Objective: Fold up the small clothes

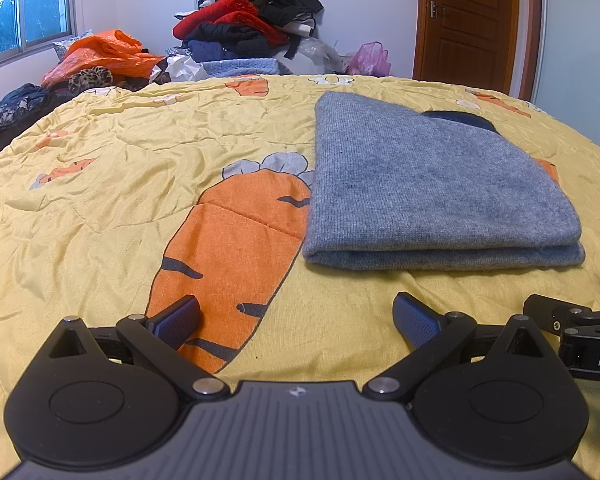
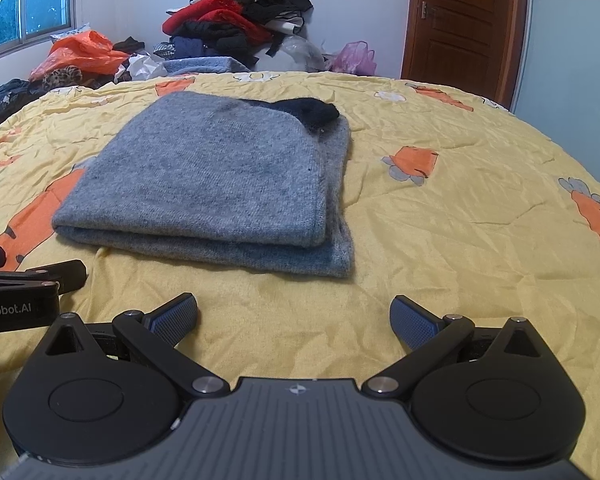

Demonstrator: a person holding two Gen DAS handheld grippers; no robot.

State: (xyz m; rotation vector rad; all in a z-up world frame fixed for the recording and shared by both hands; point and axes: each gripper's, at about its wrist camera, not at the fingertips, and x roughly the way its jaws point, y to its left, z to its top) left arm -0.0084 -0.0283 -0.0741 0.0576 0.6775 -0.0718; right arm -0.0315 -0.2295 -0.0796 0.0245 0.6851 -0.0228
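Observation:
A grey knit garment (image 1: 428,188) lies folded into a neat rectangle on the yellow carrot-print bedspread (image 1: 140,168). A dark blue part (image 1: 460,119) sticks out at its far edge. In the right wrist view the same folded garment (image 2: 204,180) lies ahead and left, with the dark part (image 2: 308,111) at its far right corner. My left gripper (image 1: 296,320) is open and empty, just short of the garment's near fold and left of it. My right gripper (image 2: 294,318) is open and empty, a little in front of the garment's near edge.
A heap of red, black and blue clothes (image 1: 252,20) is piled against the far wall, with an orange plastic bag (image 1: 108,54) and a pink bag (image 1: 370,58) beside it. A brown door (image 1: 468,20) stands at the far right. The bedspread (image 2: 460,220) stretches right of the garment.

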